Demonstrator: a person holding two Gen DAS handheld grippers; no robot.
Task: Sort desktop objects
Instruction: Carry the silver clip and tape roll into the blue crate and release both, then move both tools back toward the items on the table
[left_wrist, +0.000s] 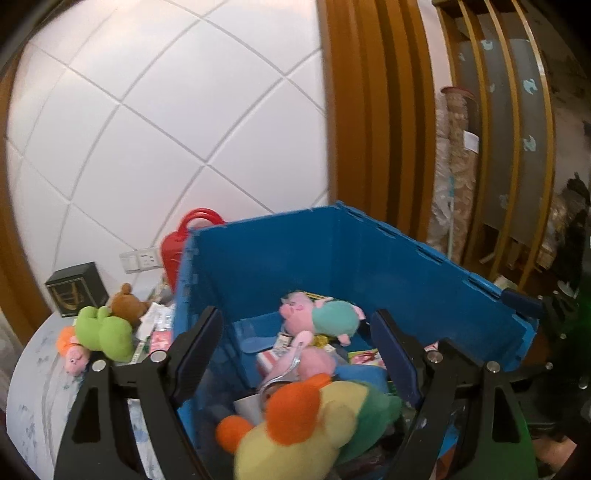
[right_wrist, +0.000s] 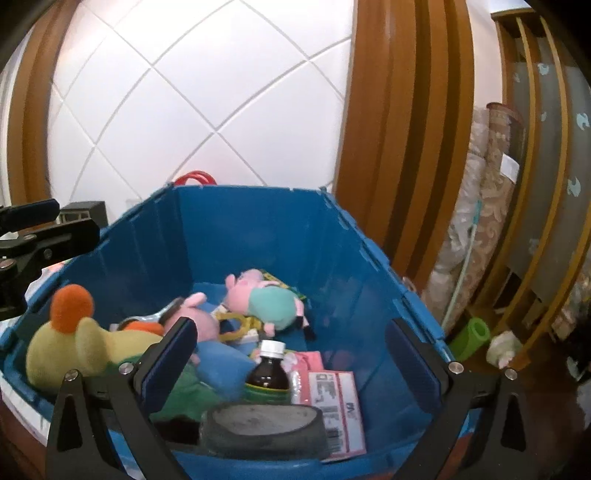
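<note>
Right wrist view: right gripper (right_wrist: 291, 358) open, empty, over blue bin (right_wrist: 258, 229).
Left gripper (left_wrist: 295, 343): open, empty.
Bin: duck (right_wrist: 66, 343) left.

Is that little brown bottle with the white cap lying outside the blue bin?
No, the brown bottle stands inside the blue bin, among toys and packets.

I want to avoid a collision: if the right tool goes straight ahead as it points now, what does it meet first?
Probably the dark glass bottle with the white cap, upright in the blue crate, between the open right tool's fingers. The grey object below lies nearer, perhaps under the line; depth is unclear.
</note>
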